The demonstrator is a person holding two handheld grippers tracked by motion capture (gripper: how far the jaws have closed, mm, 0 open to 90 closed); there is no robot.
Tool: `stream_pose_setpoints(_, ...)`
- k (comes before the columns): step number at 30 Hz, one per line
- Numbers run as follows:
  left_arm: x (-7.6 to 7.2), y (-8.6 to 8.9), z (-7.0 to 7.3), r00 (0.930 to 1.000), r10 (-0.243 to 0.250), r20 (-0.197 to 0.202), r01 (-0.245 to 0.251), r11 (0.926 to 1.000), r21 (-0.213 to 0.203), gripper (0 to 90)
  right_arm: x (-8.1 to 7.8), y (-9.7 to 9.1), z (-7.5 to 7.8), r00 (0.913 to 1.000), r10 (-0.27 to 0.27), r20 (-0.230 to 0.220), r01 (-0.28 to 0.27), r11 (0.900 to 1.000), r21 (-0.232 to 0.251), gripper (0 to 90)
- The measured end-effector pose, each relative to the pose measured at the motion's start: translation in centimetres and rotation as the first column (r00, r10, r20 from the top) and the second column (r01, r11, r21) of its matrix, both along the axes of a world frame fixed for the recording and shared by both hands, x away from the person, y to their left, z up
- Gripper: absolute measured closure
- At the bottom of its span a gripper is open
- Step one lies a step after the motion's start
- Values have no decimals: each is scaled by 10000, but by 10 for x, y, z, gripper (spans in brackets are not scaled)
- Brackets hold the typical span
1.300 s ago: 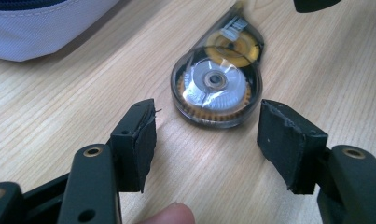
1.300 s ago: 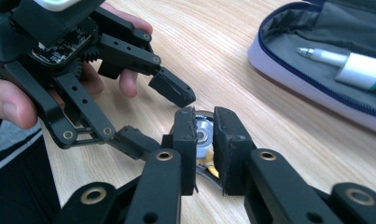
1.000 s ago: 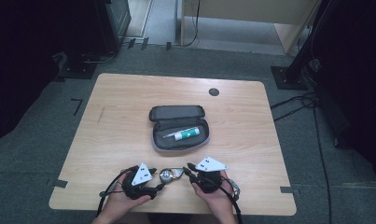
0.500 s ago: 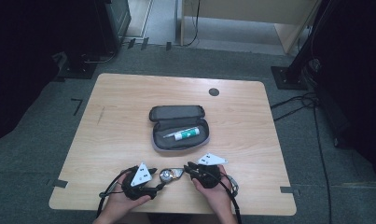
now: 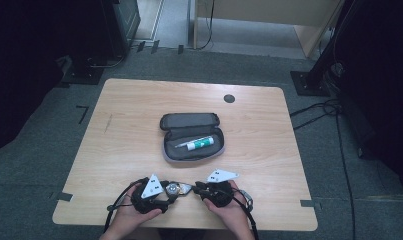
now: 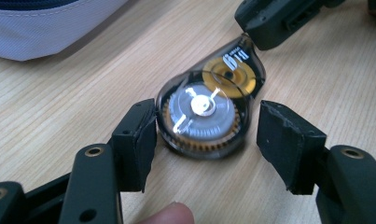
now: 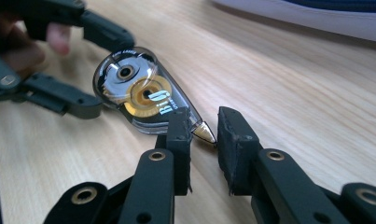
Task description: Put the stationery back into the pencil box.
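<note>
Right tongs (image 7: 203,135) have crept in a bit toward the correction tape (image 6: 209,112), nearly together round its gold tip, not clamping yet. Left tongs (image 6: 206,140) are sitting apart, flanking its round end. Tape's lying flat on tabletop (image 5: 129,135), just in front of pencil case (image 5: 191,137). Risk: pinching that slim tip could be making it squirt out or spin.

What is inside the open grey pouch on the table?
The open grey pouch holds one white tube with a green band, lying lengthwise in the lower half. Whatever lies under the tube or in the pouch's lining cannot be seen.
</note>
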State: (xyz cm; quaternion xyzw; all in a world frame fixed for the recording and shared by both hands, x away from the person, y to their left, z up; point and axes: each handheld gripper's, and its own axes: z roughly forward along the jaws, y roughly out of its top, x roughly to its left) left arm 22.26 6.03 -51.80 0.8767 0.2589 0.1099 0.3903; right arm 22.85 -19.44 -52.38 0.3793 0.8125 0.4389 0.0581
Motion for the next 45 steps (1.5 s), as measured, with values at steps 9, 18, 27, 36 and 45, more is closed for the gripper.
stream_pose_setpoints(9,0,-1,-1,10000,-57,-4,57,9998,205,365,-9,11,1,9968,434,669,-390,9971,-650,803)
stream_pose_setpoints(18,0,-1,-1,9999,-99,26,98,9996,250,347,-7,6,3,9989,133,452,-144,9996,244,807)
stream_pose_setpoints(27,-1,0,-1,9999,-96,48,95,9997,206,387,-6,1,9,9995,39,317,-66,9961,875,825)
stream_pose_setpoints(36,-1,4,1,9993,-344,-132,345,9994,83,453,-2,-1,13,9999,-96,110,80,9906,1364,800)
stream_pose_setpoints(45,-4,4,2,9988,-480,1,480,9986,207,591,10,-2,6,9942,-674,-842,827,9776,1935,777)
